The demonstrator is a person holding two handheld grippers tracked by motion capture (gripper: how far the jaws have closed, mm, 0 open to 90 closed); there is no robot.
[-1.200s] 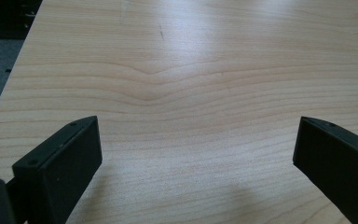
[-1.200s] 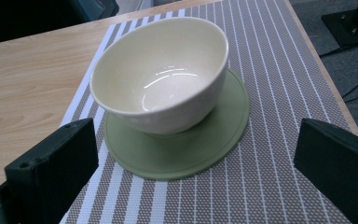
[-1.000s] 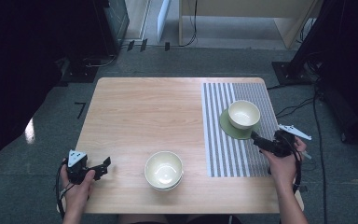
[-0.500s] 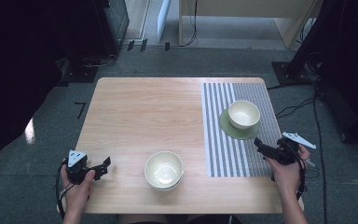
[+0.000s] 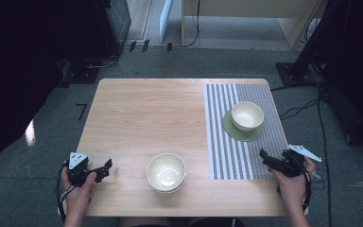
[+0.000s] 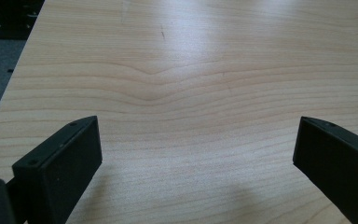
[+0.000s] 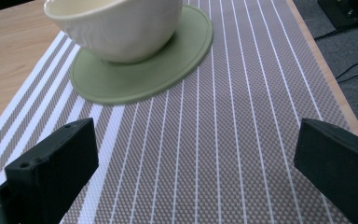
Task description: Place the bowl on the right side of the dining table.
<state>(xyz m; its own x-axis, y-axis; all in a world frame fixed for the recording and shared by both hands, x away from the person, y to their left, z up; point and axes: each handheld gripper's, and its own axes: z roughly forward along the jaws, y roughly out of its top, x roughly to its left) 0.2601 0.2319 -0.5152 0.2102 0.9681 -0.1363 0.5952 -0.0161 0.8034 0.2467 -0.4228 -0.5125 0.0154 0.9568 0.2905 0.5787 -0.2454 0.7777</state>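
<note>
Withdrawing: the right hand-held gripper [image 5: 275, 161] has pulled back toward the person over the last second; earlier its jaws were close to the bowl on the coaster, now they sit well short of it at the near edge of the placemat.
Meaning: judging by this retreat, the cream bowl [image 5: 247, 115] has been set down and released, so that placement looks finished.
Right hand-held gripper state: jaws spread wide, nothing between them; in the right gripper view striped mat shows through the gap.
Left hand-held gripper [image 5: 100, 170]: unchanged over the same second, resting low on the desk, jaws wide apart and empty over bare wood.
Bowl position: ahead of the right hand-held gripper and a little to its left, upright on the green coaster [image 5: 242, 131].
Stacked bowls [image 5: 166, 172]: to the right of the left hand-held gripper, near the desk's front edge; probably next to be handled.
Surface: light wooden desk [image 5: 151, 113], striped placemat [image 5: 227, 146] on its right part.
Room: grey floor, cables, dark stands around.
</note>
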